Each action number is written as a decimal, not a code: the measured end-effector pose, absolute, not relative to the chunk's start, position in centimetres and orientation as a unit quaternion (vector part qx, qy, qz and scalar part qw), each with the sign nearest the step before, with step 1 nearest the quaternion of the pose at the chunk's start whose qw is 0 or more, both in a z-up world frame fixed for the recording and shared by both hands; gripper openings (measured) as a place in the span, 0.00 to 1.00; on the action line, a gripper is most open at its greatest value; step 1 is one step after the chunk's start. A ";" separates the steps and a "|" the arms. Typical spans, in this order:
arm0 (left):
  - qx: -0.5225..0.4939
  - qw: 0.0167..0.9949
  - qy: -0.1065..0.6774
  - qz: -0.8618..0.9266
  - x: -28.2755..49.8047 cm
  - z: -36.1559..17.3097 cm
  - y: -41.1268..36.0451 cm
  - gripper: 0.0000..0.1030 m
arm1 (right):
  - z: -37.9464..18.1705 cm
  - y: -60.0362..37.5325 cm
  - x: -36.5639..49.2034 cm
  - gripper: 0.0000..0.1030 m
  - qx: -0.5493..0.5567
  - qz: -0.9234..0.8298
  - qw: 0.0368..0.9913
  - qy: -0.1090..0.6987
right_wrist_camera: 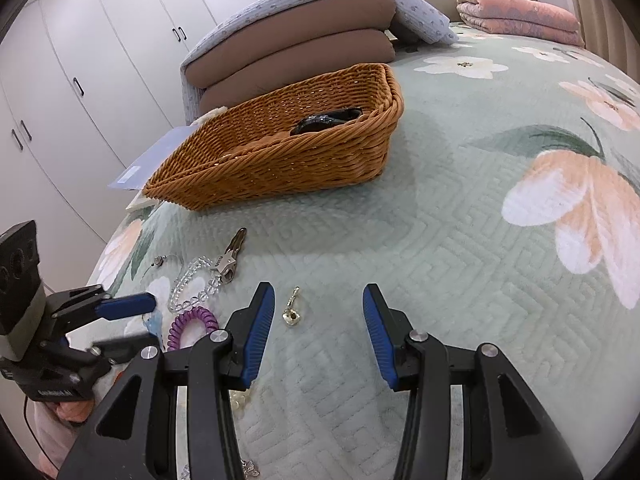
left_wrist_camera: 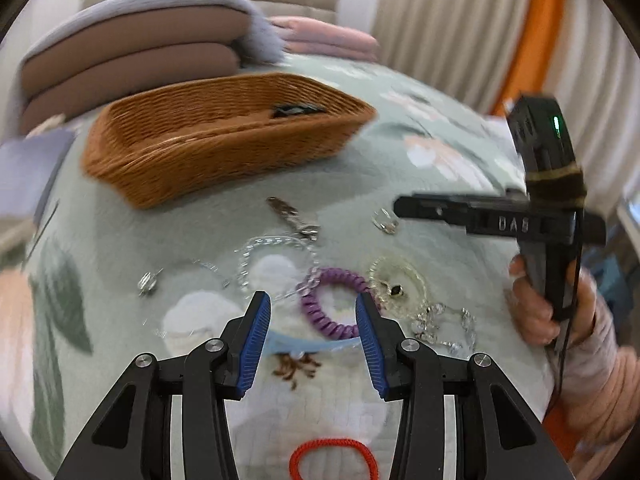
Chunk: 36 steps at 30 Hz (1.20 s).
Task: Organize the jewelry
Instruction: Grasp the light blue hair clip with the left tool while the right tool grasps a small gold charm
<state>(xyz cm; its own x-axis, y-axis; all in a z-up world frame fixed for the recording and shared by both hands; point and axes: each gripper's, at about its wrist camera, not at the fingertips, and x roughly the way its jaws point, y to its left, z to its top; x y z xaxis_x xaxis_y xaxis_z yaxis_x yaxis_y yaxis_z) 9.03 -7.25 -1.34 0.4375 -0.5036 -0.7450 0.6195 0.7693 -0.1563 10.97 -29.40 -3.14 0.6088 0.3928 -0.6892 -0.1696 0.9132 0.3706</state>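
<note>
A brown wicker basket (left_wrist_camera: 224,136) (right_wrist_camera: 288,152) sits on the bed with a dark item (right_wrist_camera: 328,118) inside. Loose jewelry lies in front of it: a purple coil bracelet (left_wrist_camera: 332,300) (right_wrist_camera: 192,322), a clear bead bracelet (left_wrist_camera: 272,256) (right_wrist_camera: 196,280), a metal clip (left_wrist_camera: 294,216) (right_wrist_camera: 230,254), a clear ring-shaped piece (left_wrist_camera: 398,284), a crystal chain (left_wrist_camera: 444,326), a small earring (left_wrist_camera: 148,282), a small gold pendant (right_wrist_camera: 292,308) and a red hair tie (left_wrist_camera: 334,460). My left gripper (left_wrist_camera: 312,312) is open above the purple coil. My right gripper (right_wrist_camera: 319,304) is open, the pendant just left of its centre.
The bed cover (right_wrist_camera: 460,240) is pale green with flower prints. Stacked brown cushions under a blue-grey blanket (right_wrist_camera: 320,28) lie behind the basket, folded pink bedding (right_wrist_camera: 520,16) farther back. White wardrobes (right_wrist_camera: 80,60) stand left; curtains (left_wrist_camera: 460,20) right. A blue paper (right_wrist_camera: 156,156) lies beside the basket.
</note>
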 end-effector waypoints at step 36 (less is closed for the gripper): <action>0.162 0.780 0.464 -0.387 6.1 -1.8 -3.8 0.21 | -2.3 -31.0 10.4 0.48 0.162 0.152 0.895 0.387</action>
<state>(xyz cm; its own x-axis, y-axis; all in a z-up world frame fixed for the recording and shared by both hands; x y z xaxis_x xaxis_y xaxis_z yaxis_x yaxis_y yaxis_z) 6.09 -3.77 -1.76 0.2690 -0.4533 -0.8498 0.7549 0.6472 -0.1063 10.44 -30.97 -2.34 0.6551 0.3965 -0.6432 -0.1462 0.9017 0.4069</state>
